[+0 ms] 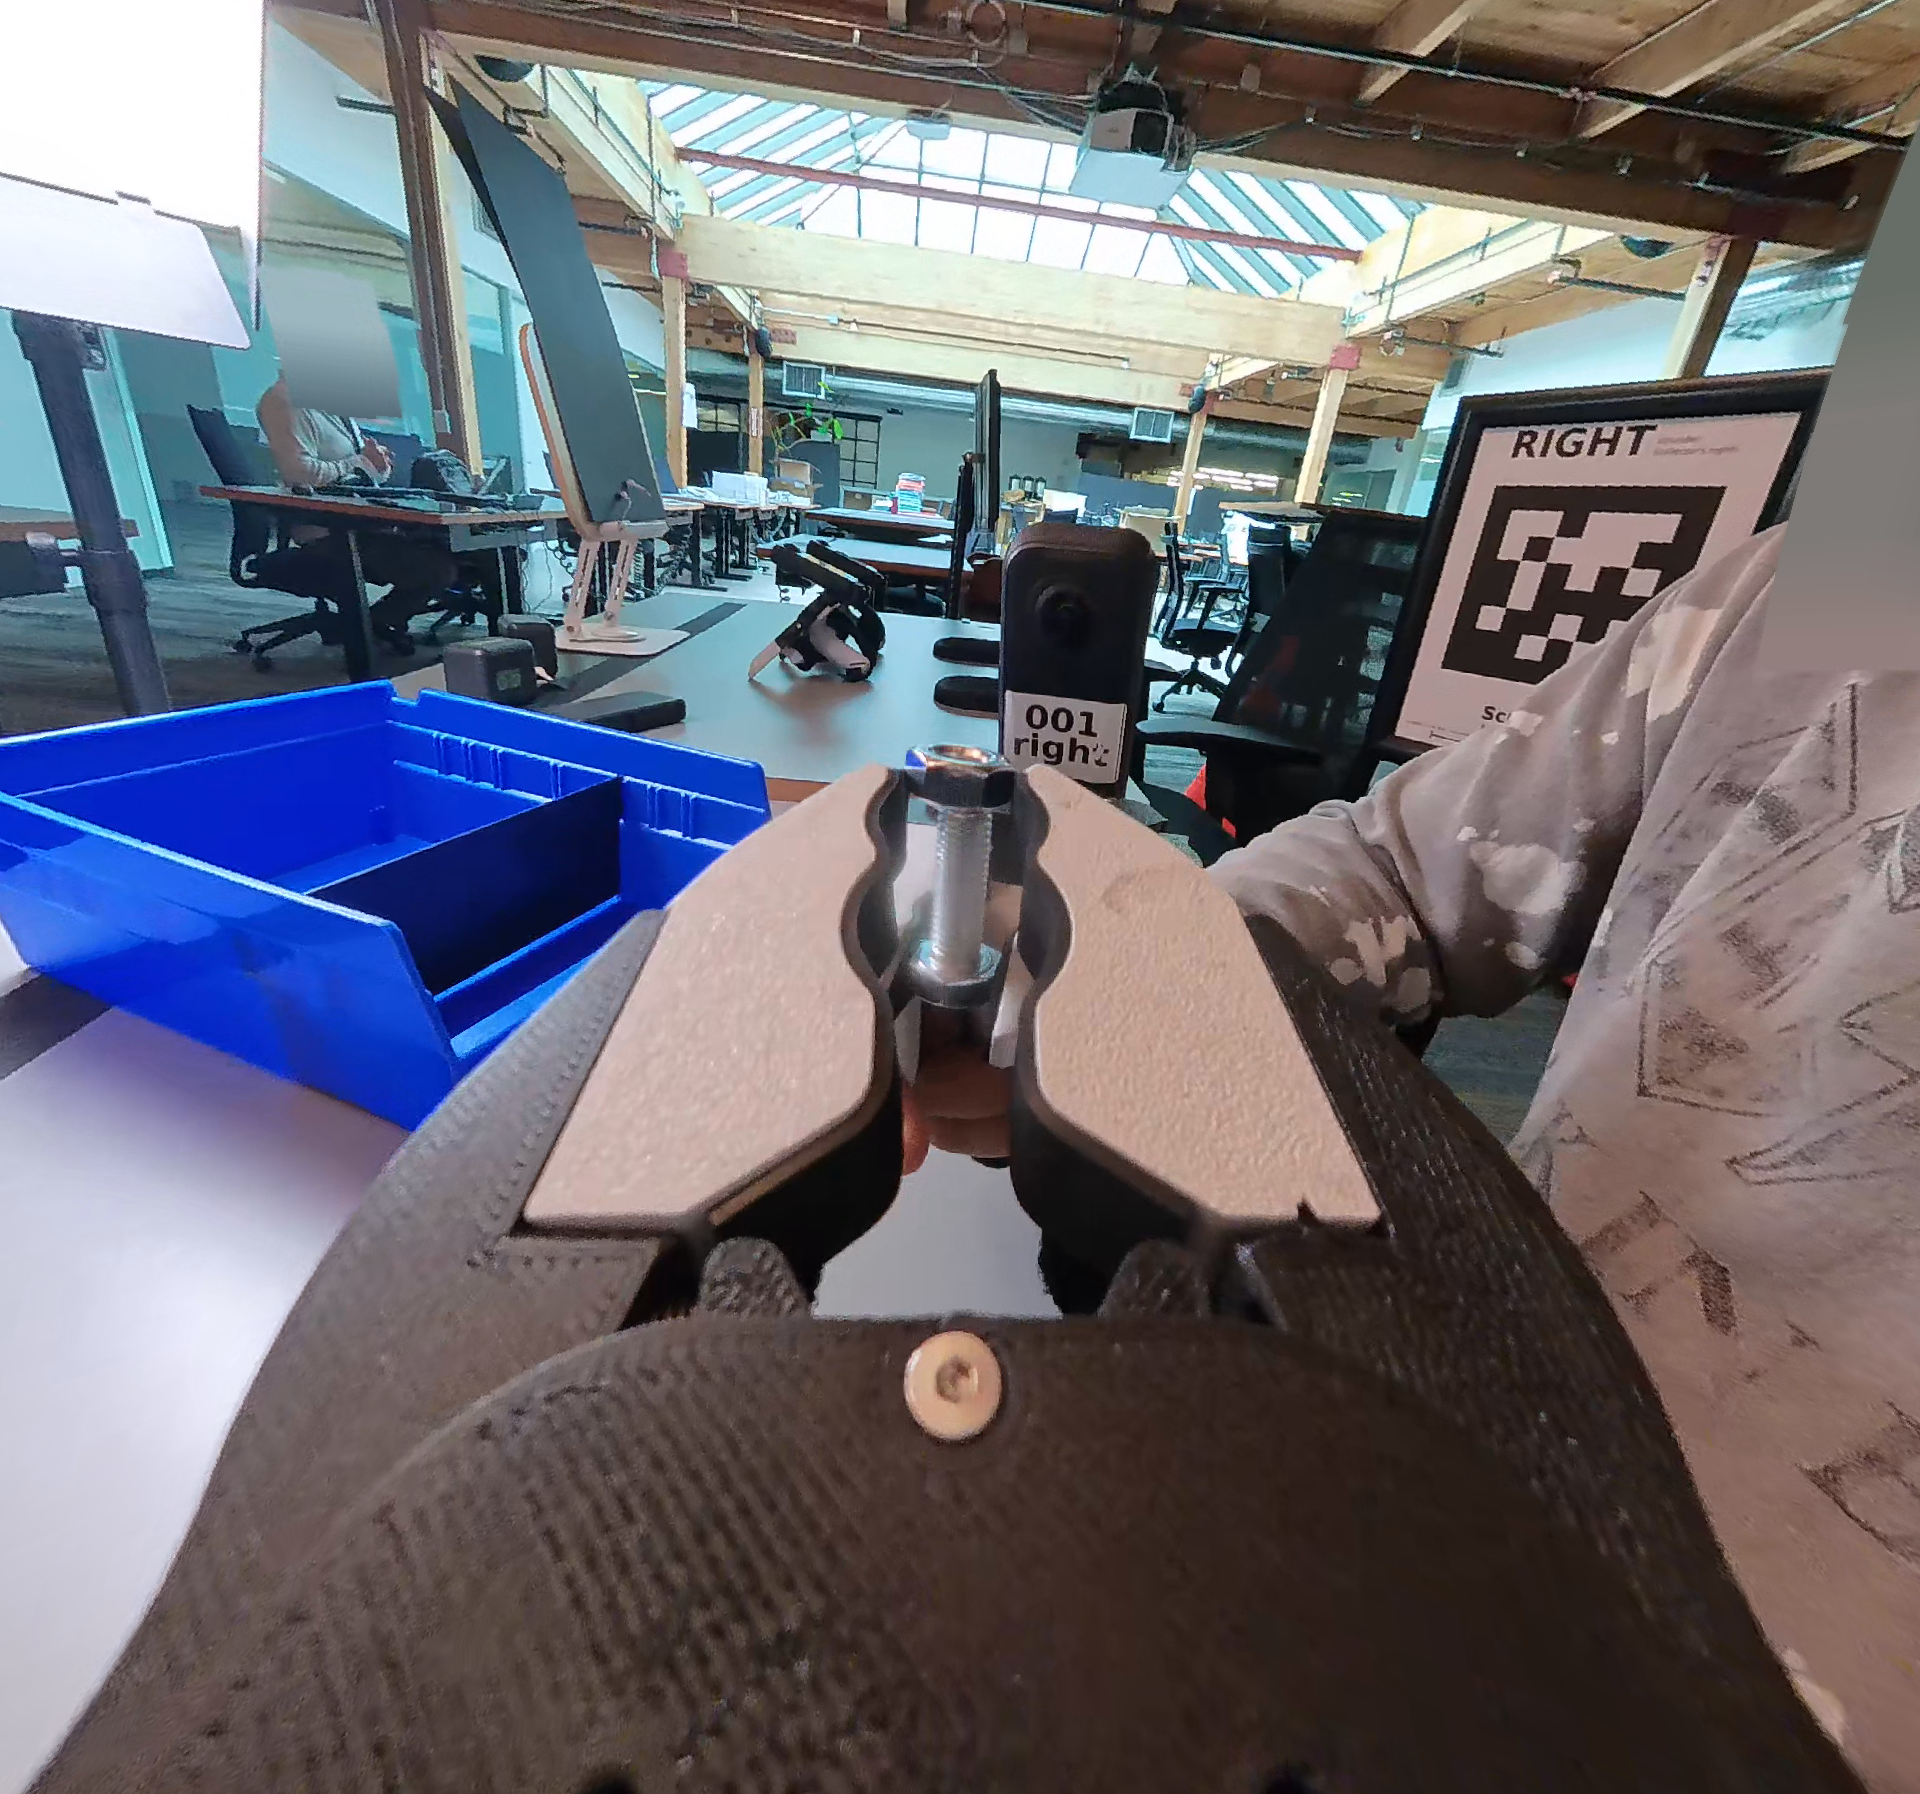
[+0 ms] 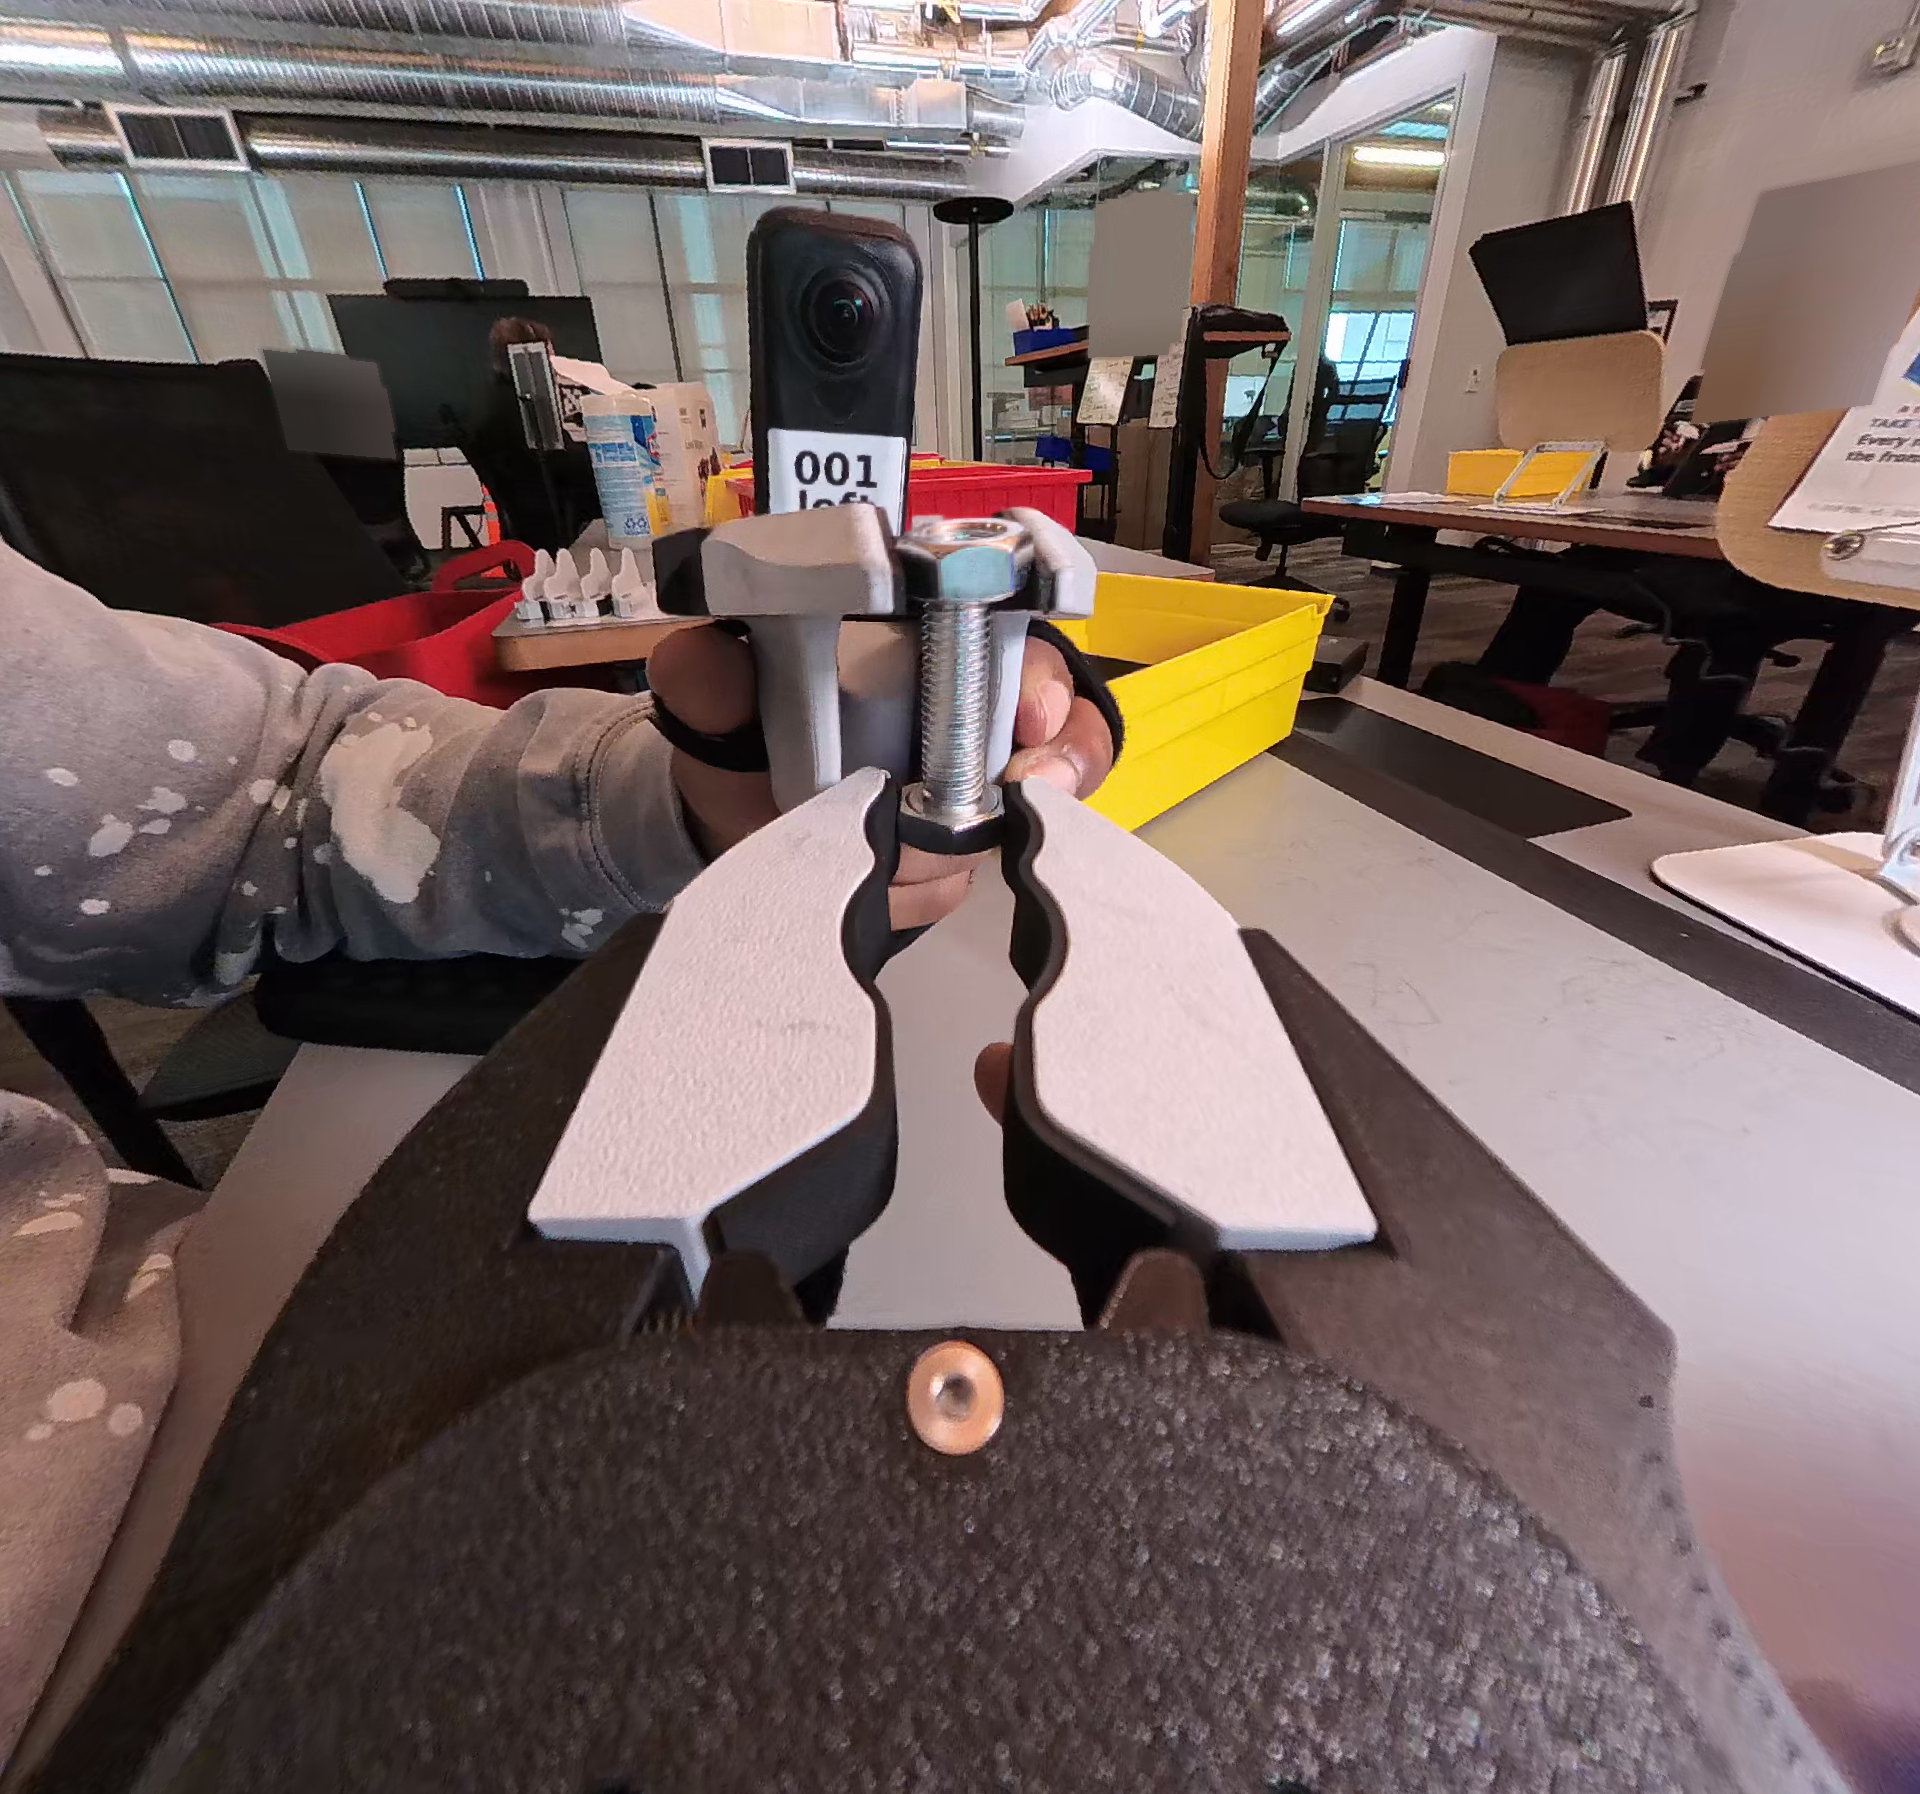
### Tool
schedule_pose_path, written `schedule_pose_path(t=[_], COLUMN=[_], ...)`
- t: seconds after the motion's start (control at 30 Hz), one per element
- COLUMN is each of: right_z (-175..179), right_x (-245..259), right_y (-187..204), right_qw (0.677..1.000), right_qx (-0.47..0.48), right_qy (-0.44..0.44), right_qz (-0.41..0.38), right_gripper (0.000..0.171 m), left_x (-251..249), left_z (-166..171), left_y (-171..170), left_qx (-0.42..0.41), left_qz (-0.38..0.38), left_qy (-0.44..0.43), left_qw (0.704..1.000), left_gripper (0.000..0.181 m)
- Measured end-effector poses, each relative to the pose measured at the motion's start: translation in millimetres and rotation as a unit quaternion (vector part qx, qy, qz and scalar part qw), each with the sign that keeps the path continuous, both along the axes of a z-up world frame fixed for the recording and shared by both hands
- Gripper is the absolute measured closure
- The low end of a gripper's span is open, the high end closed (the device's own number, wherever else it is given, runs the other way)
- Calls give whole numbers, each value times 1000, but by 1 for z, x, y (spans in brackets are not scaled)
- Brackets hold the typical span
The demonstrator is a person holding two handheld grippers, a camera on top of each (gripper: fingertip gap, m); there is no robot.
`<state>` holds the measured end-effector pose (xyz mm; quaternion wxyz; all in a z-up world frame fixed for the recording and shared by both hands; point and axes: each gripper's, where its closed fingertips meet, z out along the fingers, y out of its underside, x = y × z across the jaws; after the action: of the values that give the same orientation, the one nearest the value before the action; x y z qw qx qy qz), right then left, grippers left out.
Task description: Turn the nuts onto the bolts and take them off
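Note:
A silver bolt (image 2: pixel 954 695) stands upright in the air between my two grippers. A hex nut (image 2: pixel 961 568) sits at its top end, with a hole showing in its top face. My left gripper (image 1: pixel 961 794) is shut on that nut (image 1: pixel 961 773) and comes in from the far side in the right wrist view (image 2: pixel 961 560). My right gripper (image 2: pixel 951 825) is shut on the bolt's lower hex end. In the left wrist view the threaded shaft (image 1: pixel 956 877) runs down to that lower end, where the right gripper's white fingertips (image 1: pixel 1006 1017) show.
A blue divided bin (image 1: pixel 312 871) stands on the grey table (image 2: pixel 1455 1017) to the left. A yellow bin (image 2: pixel 1195 664) and red bins (image 2: pixel 987 492) stand behind the bolt. A framed marker sign (image 1: pixel 1590 560) is at the right. A person's grey sleeve (image 2: pixel 312 788) reaches in. The tips of one gripper are about 4 cm away from the tips of the other.

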<state>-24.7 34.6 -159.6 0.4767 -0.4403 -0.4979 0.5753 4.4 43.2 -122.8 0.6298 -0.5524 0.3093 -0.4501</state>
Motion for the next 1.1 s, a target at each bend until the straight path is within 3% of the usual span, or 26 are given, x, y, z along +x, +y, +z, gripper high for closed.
schedule_pose_path(t=[0.9,1.1], right_z=[-7,-10], right_x=[1,1], right_y=[3,7], right_qw=[1000,1000], right_qx=[3,3], right_qy=[1,-7], right_qz=[-10,-18], right_gripper=[153,153], left_x=[3,-3], left_z=[-12,-11], left_y=[1,5], left_qx=[-34,-22], left_qz=[-17,10], left_qy=[-1,22], left_qw=[999,999], left_gripper=[156,153])
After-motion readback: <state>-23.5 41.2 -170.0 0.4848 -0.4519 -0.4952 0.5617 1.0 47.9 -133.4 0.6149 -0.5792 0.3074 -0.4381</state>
